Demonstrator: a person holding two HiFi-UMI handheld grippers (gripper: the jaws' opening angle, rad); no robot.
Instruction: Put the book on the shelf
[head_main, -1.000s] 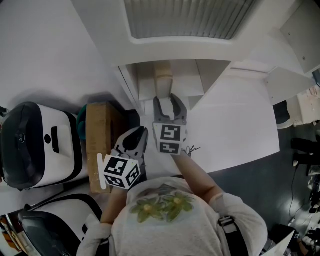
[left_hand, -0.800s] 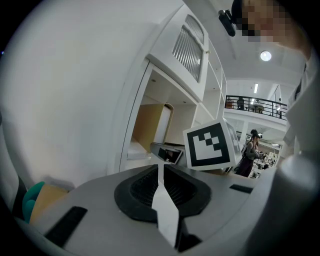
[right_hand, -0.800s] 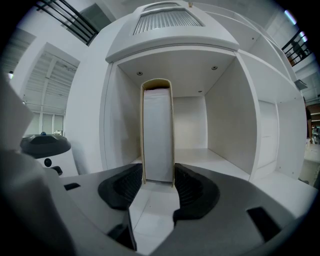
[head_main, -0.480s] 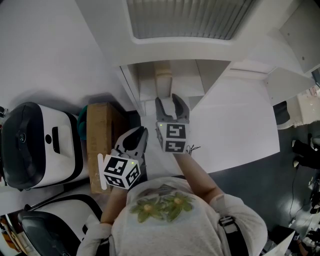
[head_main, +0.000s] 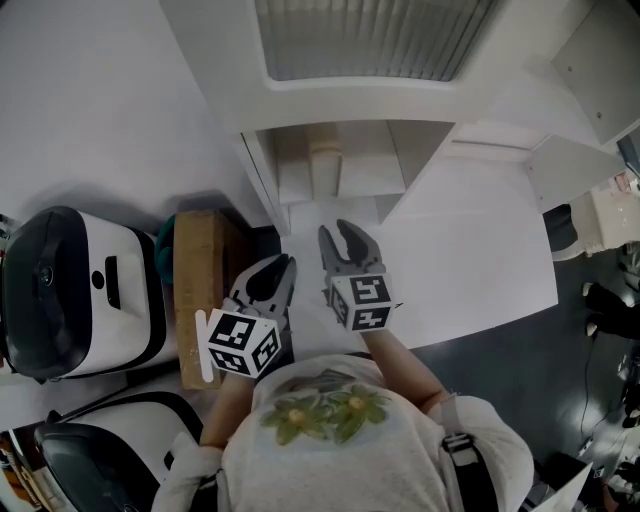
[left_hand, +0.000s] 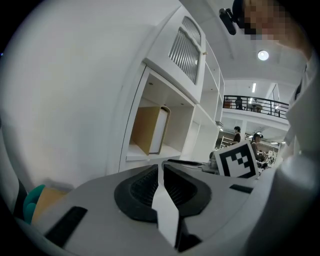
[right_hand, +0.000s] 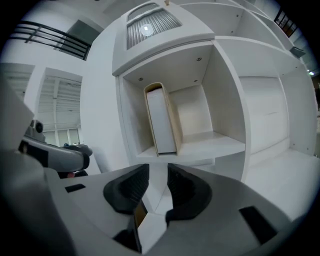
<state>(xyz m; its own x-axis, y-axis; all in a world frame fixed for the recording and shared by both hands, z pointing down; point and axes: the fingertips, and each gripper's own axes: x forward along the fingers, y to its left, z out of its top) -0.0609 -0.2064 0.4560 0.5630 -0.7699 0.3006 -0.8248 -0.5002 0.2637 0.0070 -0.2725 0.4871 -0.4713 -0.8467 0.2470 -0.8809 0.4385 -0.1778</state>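
Note:
The book (head_main: 325, 166) stands upright in the white shelf's (head_main: 345, 108) open cubby, cream cover and pale spine toward me; in the right gripper view the book (right_hand: 162, 120) is alone in the left half of the cubby. My right gripper (head_main: 346, 236) hangs in front of the shelf, clear of the book, its jaws closing with nothing between them (right_hand: 158, 172). My left gripper (head_main: 278, 268) stays low at the left, jaws together and empty (left_hand: 161, 169). The left gripper view shows the book (left_hand: 150, 130) from the side.
A brown cardboard box (head_main: 200, 290) and a teal object (head_main: 163, 258) lie left of the shelf, with two white and black cases (head_main: 70, 290) beyond. A louvred door (head_main: 370, 35) sits above the cubby. More white compartments (right_hand: 270, 120) lie to the right.
My right gripper has drawn back from the cubby toward me and slightly right, and its jaws have narrowed. The book stays in the cubby. The left gripper has not moved.

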